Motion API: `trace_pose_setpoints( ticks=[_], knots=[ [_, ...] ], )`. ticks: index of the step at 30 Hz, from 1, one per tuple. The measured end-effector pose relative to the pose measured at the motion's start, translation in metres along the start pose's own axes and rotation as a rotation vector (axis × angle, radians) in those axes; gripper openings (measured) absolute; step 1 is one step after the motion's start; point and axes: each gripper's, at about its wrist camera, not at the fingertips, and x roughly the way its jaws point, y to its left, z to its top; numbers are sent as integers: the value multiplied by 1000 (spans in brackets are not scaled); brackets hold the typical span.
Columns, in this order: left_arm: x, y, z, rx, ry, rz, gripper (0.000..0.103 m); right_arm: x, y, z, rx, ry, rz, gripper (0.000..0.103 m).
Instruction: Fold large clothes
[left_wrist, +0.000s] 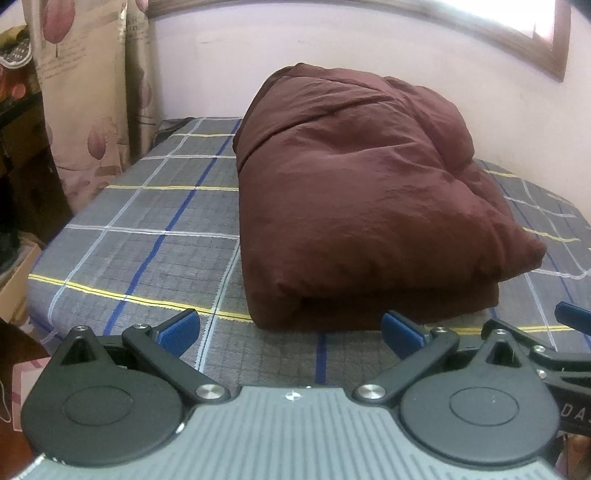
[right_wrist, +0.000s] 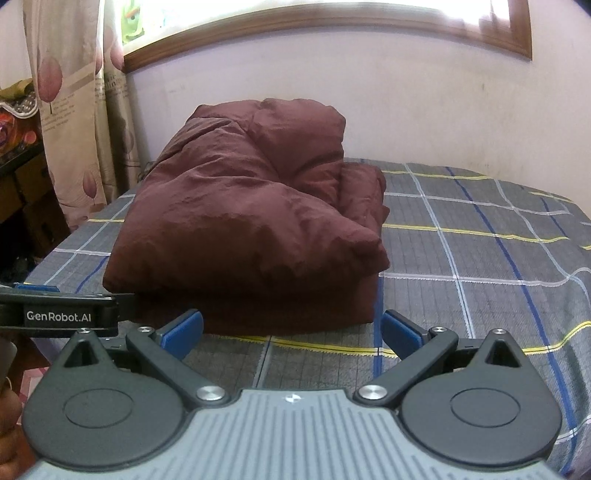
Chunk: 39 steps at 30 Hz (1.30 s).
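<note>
Brown quilted garment (left_wrist: 362, 206) is lying folded in a thick bundle on the plaid bed (left_wrist: 140, 236), straight ahead of both tools, its long axis running away toward the wall (right_wrist: 424, 110). Left tool (left_wrist: 291, 330) is hovering just short of the bundle's near edge, spread wide and gripping nothing; right tool (right_wrist: 291, 328) is doing likewise, beside it. Both are sitting equally near. Curtain (left_wrist: 85, 103) is hanging well off to the left; nothing is blocking the approach.
</note>
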Motion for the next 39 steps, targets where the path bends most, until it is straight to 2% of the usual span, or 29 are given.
trace_pose_setpoints(
  ticks=[29,34,39],
  knots=[
    [6,-2,-5,-7,29,-16,103,7,3,-6,-5,22,18,103],
    [4,-3,-7,-6,-7,-12,103,7,3,-6,-2,25,15,103],
    [-6,-3,-9,-1,-102,5,103,7,2,-6,-4,21,15,103]
  ],
)
